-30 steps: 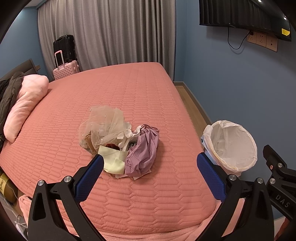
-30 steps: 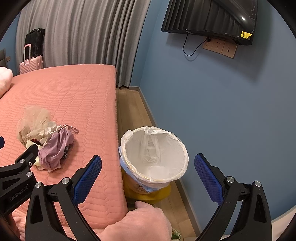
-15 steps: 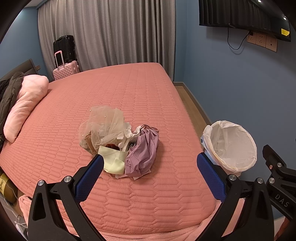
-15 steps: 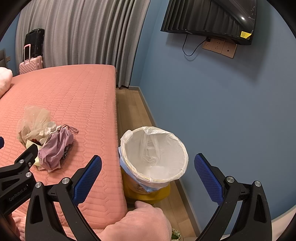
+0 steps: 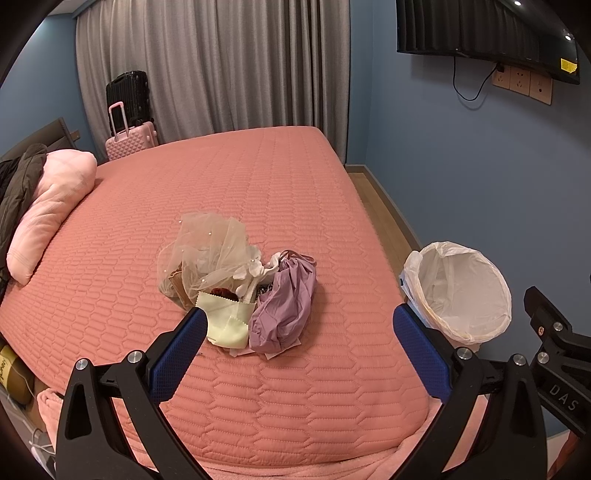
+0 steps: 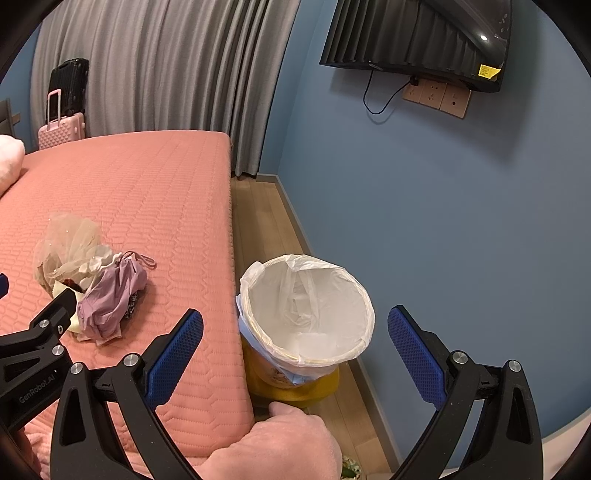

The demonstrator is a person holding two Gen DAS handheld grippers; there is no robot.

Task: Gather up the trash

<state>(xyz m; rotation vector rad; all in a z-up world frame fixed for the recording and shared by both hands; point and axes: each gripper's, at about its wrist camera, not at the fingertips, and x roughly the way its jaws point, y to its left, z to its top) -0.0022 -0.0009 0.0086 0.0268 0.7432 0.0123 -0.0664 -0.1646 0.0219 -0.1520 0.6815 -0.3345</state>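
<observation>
Bedroom: pink quilted bed (image 5: 229,206), grey curtains (image 5: 221,66), suitcases (image 5: 129,122), wall-mounted TV (image 6: 417,37)

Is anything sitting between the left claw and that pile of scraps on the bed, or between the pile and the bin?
Nothing visible. Only bare pink bedspread lies between the open left claw and the scrap pile. From the pile to the lined bin on the floor beside the bed, there is just bedspread and the mattress edge.

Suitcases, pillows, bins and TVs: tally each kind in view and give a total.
Suitcases: 2, black and pink
Pillows: 1
Bins: 1
TVs: 1
Total: 5
</observation>
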